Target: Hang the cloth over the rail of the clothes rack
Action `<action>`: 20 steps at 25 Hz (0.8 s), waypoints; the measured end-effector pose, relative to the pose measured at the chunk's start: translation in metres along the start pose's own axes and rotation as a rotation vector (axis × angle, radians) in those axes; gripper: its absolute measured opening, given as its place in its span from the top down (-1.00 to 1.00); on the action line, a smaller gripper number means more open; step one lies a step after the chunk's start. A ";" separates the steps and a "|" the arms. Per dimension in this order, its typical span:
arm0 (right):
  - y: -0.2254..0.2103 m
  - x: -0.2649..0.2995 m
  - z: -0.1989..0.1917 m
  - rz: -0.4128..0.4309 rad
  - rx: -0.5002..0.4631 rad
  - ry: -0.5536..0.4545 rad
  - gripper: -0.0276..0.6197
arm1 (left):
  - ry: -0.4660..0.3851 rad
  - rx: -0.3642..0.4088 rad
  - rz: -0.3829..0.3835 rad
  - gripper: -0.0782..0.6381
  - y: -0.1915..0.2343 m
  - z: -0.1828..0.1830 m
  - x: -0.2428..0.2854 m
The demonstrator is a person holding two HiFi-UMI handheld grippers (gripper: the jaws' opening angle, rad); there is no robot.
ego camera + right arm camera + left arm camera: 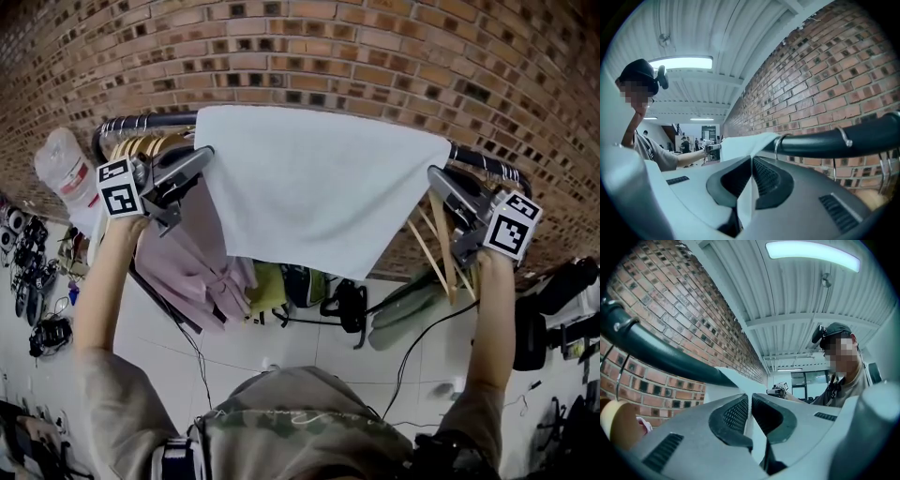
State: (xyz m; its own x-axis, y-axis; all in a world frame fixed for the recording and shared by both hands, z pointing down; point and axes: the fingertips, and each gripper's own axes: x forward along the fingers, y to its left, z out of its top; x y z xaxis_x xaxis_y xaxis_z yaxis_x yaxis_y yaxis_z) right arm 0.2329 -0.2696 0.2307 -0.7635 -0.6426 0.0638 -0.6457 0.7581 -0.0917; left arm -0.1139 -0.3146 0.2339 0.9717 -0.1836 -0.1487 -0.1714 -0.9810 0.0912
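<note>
Both left tongs (pixel 200 156) and right tongs (pixel 437 176) are clamped on the top corners of the pale white rectangular cloth (pixel 319 187), stretched across the dark metal clothes-rack rail (pixel 141 122), but most hangs on the near side, so I reckon letting go now lets it slide off.

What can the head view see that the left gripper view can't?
Only the head view shows the whole white cloth hanging from the rail, the tiled floor below and a black bag on it. Only the left gripper view shows the ceiling light and, close up, the cloth's edge pinched between the jaws of the left hand-held gripper. Both show the cloth, the dark rail and the brick wall.
</note>
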 end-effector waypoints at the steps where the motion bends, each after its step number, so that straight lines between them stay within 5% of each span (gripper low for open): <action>1: 0.001 0.000 0.004 0.005 0.007 -0.012 0.85 | 0.000 0.004 -0.002 0.73 0.000 0.001 0.000; 11: -0.008 -0.011 0.046 -0.029 -0.012 -0.016 0.85 | 0.031 0.067 -0.016 0.73 -0.007 0.019 0.003; 20: -0.011 -0.010 0.051 0.047 0.151 -0.053 0.85 | 0.106 0.040 0.033 0.73 0.001 -0.007 0.009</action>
State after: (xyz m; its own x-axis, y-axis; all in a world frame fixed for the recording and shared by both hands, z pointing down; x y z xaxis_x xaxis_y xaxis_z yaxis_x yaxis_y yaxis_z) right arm 0.2480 -0.2772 0.1805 -0.7889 -0.6145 0.0038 -0.5970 0.7650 -0.2418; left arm -0.1039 -0.3174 0.2392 0.9768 -0.2102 -0.0413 -0.2078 -0.9766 0.0546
